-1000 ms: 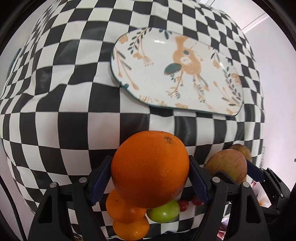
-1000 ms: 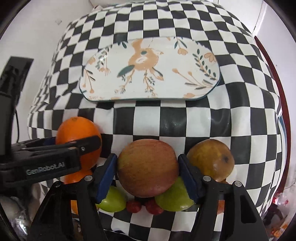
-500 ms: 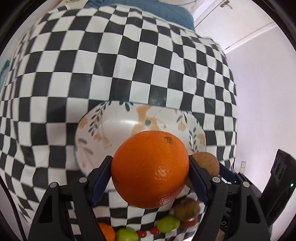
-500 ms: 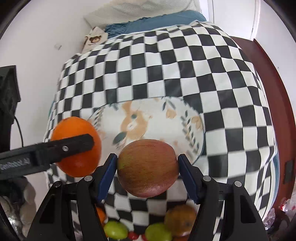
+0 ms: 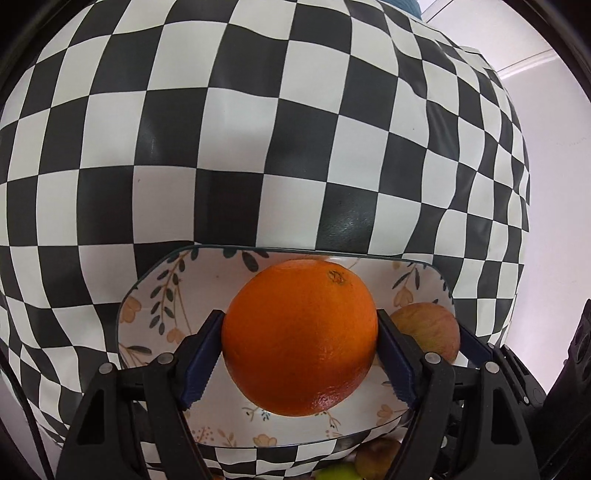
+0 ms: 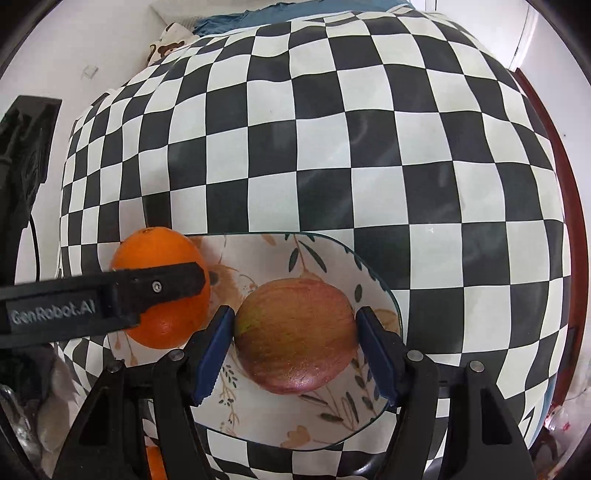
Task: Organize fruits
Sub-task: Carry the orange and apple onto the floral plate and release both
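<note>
Black-and-white checkered tablecloth (image 6: 332, 147); white walls (image 5: 554, 166); blue fabric (image 6: 295, 14) at far edge; reddish wooden frame (image 6: 554, 147) at right.

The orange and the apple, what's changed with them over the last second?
Both grippers carried their fruit away from the pile and over the plate. The left gripper still clamps the orange; the right gripper still clamps the apple. Nothing released.

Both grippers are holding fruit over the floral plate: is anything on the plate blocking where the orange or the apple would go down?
Nothing visible does. The left gripper grips the orange and the right gripper grips the apple above the floral plate. The plate surface that shows around and below both fruits is bare; the part directly behind them is hidden.
</note>
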The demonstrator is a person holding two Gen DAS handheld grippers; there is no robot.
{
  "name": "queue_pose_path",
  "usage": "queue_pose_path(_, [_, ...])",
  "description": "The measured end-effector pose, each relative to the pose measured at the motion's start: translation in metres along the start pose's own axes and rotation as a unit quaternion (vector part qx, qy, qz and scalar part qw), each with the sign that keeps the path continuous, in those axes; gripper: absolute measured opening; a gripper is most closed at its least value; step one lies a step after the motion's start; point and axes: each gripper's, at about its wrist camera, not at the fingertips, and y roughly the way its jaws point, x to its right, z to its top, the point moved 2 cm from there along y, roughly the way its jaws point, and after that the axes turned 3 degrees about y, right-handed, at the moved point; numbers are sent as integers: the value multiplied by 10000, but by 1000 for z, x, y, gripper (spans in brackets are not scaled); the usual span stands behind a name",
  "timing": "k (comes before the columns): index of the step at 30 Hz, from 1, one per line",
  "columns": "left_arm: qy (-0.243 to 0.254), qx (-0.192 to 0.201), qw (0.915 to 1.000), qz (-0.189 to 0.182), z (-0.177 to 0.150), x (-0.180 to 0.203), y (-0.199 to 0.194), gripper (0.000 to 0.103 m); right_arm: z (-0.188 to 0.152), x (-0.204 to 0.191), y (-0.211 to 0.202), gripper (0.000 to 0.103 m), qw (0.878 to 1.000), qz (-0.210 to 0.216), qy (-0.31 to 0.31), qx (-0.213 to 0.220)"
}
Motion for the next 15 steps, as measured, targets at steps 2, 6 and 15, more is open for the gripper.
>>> queue_pose_path(2, [-33, -53, 10000, 9, -1, 0, 0, 78, 1, 3, -2, 83, 9999, 106, 84, -46])
queue_pose_path(6, [168, 2, 9995, 282, -5, 5, -2, 79, 12, 3, -8, 97, 9999, 48, 142, -6])
queue_pose_path(15, [397, 788, 9926, 836, -38, 6, -57, 98, -7, 5, -41, 97, 9988, -477, 133, 44])
